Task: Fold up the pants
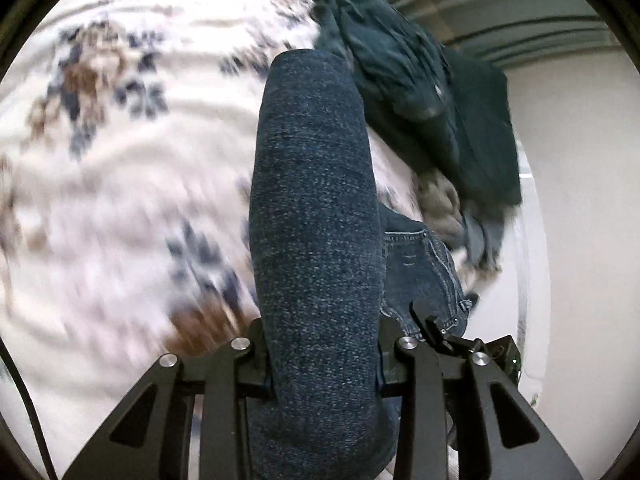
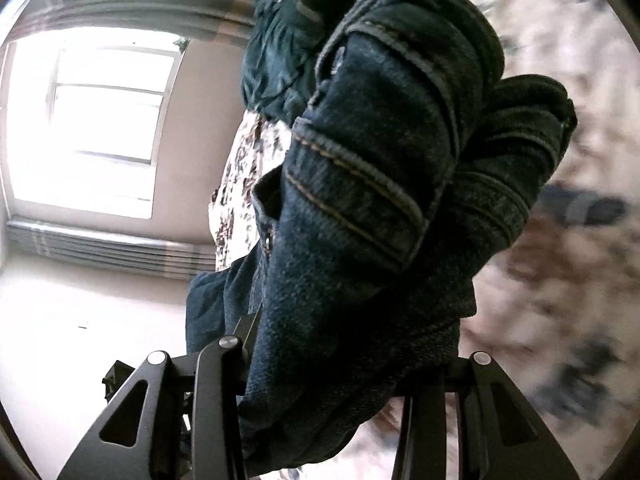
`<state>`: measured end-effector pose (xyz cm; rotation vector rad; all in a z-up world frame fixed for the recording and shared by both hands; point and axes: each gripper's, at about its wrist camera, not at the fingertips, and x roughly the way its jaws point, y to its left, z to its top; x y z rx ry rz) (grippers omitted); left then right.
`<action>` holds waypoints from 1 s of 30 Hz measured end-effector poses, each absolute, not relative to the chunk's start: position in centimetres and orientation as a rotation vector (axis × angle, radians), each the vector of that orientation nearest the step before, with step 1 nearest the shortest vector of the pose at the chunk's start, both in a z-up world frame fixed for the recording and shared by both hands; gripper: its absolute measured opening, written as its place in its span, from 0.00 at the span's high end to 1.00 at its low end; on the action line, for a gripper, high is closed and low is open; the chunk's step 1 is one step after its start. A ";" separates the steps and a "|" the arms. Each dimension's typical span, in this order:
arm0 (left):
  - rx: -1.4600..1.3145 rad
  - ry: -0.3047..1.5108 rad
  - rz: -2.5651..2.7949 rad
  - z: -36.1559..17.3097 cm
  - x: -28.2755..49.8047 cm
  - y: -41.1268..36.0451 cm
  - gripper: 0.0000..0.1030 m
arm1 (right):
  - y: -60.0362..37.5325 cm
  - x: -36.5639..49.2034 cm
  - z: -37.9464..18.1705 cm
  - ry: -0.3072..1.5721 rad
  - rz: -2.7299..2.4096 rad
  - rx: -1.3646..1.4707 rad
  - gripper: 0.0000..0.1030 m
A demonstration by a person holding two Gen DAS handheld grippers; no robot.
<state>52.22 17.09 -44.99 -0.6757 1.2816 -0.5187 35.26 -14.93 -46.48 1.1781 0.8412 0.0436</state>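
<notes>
A: Beneath us we see the floral bedspread [image 1: 120, 152], blurred, with a heap of dark teal clothing [image 1: 420, 92] at its far edge and a bright window [image 2: 100, 120] on the wall beyond.

B: And the jeans [image 1: 320, 240]?

A: Lifted off the bed, hanging between our two claws. Our left claw [image 1: 320, 364] is clenched on a rolled denim leg; our right claw [image 2: 348, 364] grasps the bunched hem end [image 2: 380, 200], seams showing.
</notes>
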 end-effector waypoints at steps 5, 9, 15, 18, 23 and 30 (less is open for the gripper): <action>-0.639 1.268 -0.493 -47.9 59.7 20.5 0.70 | -10.2 47.4 -52.0 0.834 0.088 1.211 0.60; -0.646 1.264 -0.508 -50.9 64.7 21.2 0.70 | -8.9 53.7 -56.1 0.802 0.084 1.239 0.60; -0.616 1.414 -0.455 -59.4 69.7 21.1 0.60 | -8.8 58.9 -62.4 0.899 0.010 1.217 0.46; -0.746 1.489 -0.452 -62.5 69.2 22.9 0.53 | -7.5 60.4 -63.9 1.028 0.040 1.167 0.39; -0.577 1.449 -0.271 -57.8 66.7 23.9 0.27 | -6.8 61.8 -60.4 1.179 0.023 0.990 0.06; -0.069 1.303 -0.083 -50.3 61.4 19.8 0.11 | -5.5 65.2 -49.9 1.220 -0.153 0.227 0.03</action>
